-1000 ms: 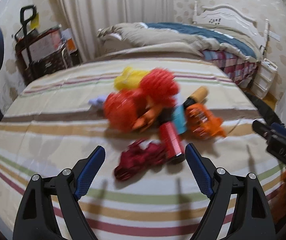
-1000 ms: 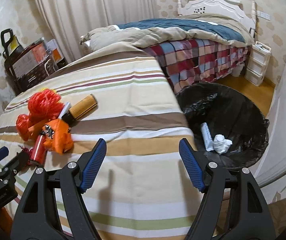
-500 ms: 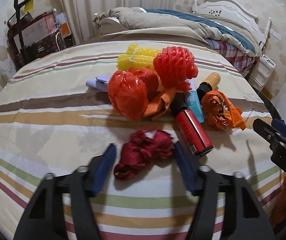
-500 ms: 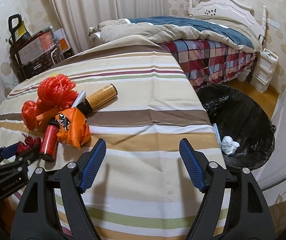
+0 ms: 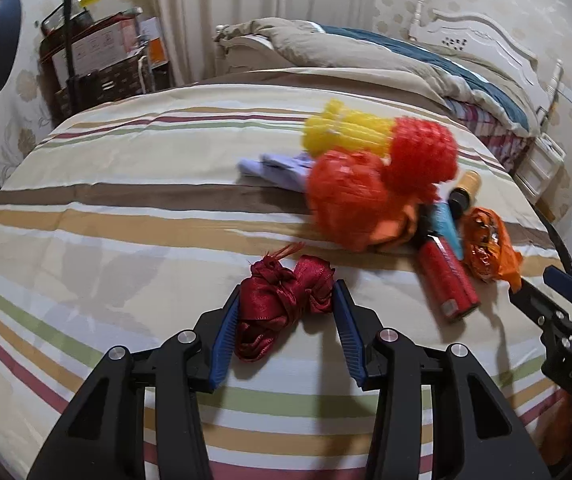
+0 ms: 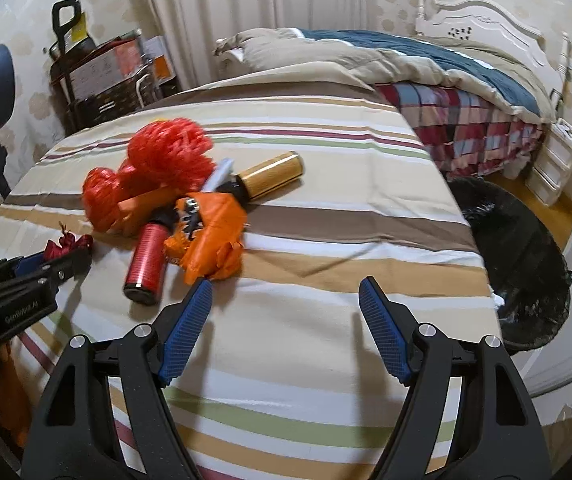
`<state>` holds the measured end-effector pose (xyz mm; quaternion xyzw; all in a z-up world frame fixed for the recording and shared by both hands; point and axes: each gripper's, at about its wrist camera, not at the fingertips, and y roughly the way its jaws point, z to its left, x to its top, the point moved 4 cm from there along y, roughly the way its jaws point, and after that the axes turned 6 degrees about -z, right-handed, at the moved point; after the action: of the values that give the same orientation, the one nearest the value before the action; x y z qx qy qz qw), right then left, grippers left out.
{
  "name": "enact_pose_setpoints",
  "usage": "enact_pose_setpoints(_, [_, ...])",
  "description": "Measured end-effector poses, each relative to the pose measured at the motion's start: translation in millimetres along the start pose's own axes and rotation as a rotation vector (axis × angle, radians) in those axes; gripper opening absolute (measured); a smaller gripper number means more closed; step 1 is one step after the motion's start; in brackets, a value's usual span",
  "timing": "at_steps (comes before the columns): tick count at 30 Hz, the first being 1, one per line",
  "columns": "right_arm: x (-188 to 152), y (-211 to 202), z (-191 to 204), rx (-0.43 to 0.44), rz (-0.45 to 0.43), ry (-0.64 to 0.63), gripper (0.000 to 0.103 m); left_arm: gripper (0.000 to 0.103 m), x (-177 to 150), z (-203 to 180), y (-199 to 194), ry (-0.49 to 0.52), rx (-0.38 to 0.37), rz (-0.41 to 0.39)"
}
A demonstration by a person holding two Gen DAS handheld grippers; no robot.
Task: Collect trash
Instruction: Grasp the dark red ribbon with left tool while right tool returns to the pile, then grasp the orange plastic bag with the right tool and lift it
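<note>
left gripper (image 5: 286,300) jaws, just closing, pinch the dark red ribbon (image 5: 282,300); right gripper (image 6: 286,304) spread, orange wrapper (image 6: 210,236) just ahead-left.

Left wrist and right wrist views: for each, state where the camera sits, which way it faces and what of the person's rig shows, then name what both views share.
Left wrist: on the left gripper, looking down along its fingers at the striped bedcover; its jaws have just been closing and now press a dark red ribbon.
Right wrist: on the right gripper, facing bare bedcover beside an orange wrapper, jaws open; black bin at right.
Shared: red can, wrapper, trash pile, each other's gripper.
</note>
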<state>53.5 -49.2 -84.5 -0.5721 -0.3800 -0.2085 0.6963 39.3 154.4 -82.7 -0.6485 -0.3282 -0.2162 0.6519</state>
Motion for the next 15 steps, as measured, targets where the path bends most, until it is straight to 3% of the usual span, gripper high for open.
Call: enact_pose_setpoints(15, [2.4, 6.7, 23.5, 0.031, 0.022, -0.036, 0.074, 0.046, 6.5, 42.0, 3.1, -0.085, 0.050, -0.014])
